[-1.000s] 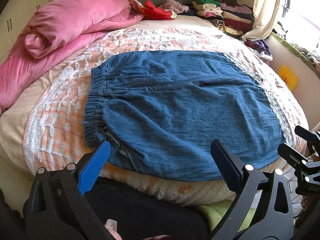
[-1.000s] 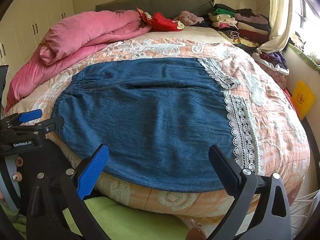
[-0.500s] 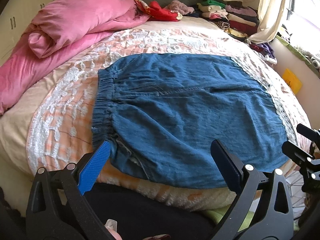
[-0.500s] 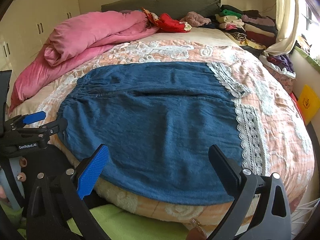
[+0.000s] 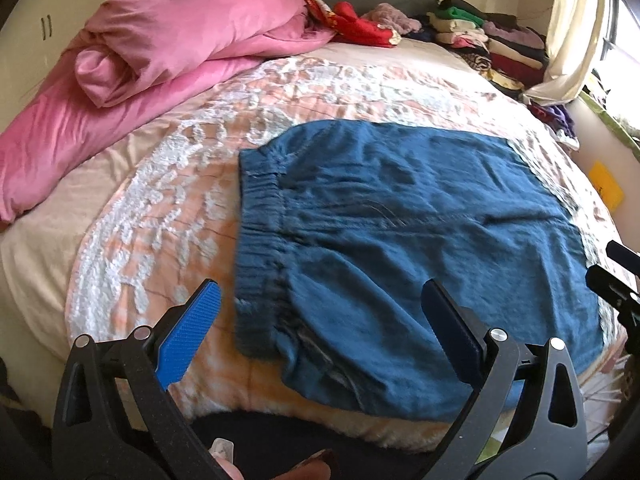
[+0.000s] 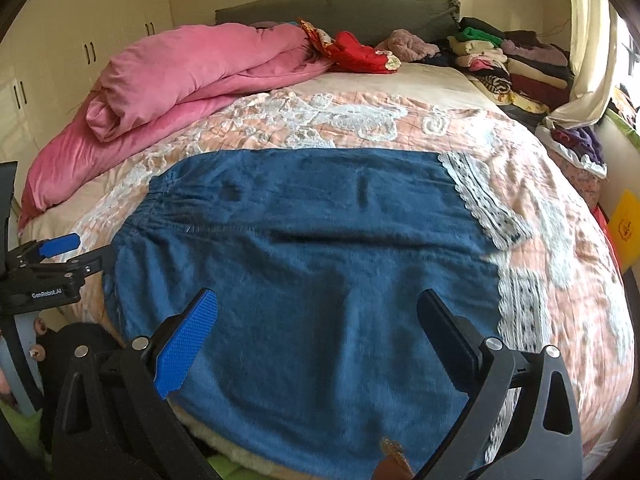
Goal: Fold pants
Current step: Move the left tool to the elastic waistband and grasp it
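Observation:
Blue denim pants (image 5: 420, 248) lie flat across the bed, elastic waistband (image 5: 260, 236) to the left and white lace hem (image 6: 484, 196) to the right. My left gripper (image 5: 320, 332) is open and empty, hovering over the near waistband corner. My right gripper (image 6: 316, 336) is open and empty, above the near edge of the pants (image 6: 320, 280) toward the leg end. The left gripper also shows at the left edge of the right wrist view (image 6: 48, 264).
A pink duvet (image 5: 160, 52) is bundled at the far left of the bed (image 5: 132, 216). Red clothes (image 6: 356, 52) and a stack of folded clothes (image 6: 508, 68) lie by the headboard. A yellow bag (image 6: 624, 228) stands by the right wall.
Both grippers moved forward over the bed, closer to the pants' near edge. The left view turned leftward. Both stay open; the pants have not moved.

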### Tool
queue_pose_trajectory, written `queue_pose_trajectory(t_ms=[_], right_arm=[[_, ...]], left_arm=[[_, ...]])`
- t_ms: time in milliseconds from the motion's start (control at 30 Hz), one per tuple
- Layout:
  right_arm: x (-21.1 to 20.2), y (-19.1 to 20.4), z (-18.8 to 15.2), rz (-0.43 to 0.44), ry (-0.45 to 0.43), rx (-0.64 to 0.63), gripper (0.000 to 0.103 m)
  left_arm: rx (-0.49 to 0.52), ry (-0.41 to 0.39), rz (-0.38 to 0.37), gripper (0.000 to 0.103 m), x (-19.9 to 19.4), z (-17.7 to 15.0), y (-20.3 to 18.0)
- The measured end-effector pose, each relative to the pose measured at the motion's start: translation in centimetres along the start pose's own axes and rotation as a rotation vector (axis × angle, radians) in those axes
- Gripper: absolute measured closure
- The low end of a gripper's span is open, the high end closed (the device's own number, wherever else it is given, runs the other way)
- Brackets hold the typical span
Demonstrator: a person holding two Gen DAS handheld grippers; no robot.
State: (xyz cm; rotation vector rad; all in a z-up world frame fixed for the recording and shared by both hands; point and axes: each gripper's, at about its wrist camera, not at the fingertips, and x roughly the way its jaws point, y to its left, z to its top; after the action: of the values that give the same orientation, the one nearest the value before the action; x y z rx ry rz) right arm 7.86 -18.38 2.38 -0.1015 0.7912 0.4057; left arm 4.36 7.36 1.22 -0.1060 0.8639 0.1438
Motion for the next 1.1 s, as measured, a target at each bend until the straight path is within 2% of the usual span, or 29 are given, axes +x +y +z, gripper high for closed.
queue_pose_trajectory(t_ms=[533,667,767,1100], right_arm=[[5.5,0.9,6.9,0.048,-0.002,-0.058,0.004],[7.1,1.5,8.6,0.086,0.008,-0.07,0.004],[8.7,1.5,9.6,0.119,0.028,-0.048,0.004],[13.4,2.6,12.6,0.108,0.066,-0.119,0.004]], left_arm=[[-0.104,0.03,-0.001,0.009,5.2,5.6,5.9],[-0.118,0.041,-0.024,0.009,6.6,6.9,7.1],[-0.124,0.051,-0.014,0.009,8.1,7.9,7.9],[-0.062,0.094,0.026,0.009,13.1,10.0,8.4]])
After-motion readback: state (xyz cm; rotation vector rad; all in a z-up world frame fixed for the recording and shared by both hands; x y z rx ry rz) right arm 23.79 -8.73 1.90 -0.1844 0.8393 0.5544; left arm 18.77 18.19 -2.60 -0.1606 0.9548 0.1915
